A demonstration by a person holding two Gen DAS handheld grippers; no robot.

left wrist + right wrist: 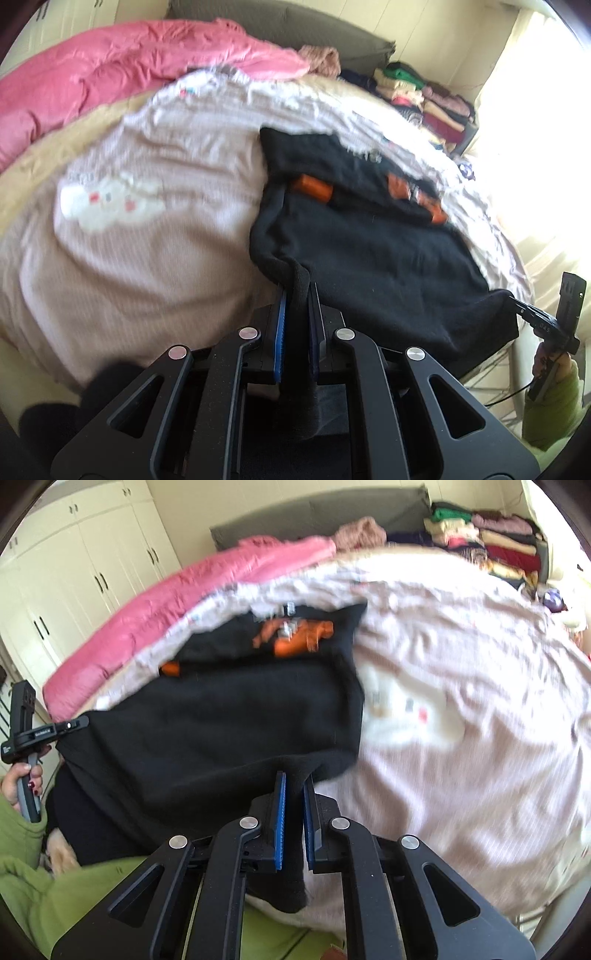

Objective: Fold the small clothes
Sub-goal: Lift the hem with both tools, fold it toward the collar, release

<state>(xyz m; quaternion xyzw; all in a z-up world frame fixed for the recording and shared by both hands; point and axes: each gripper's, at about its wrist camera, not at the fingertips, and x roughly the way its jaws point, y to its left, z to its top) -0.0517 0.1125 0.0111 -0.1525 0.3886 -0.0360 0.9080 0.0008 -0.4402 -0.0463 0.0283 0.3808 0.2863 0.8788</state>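
Soft, floppy black garment [369, 251] is pinched at near hem corners by left [297, 321] & right hand-held gripper [294, 805], on the bed [147, 229].

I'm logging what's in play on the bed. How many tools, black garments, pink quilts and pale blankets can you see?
Tools: 2, the left tool and right tool, each shut on the black fleece garment with orange print
Black garments: 1
Pink puffy quilts: 1
Pale pink cloud-print blankets: 1
Total: 5
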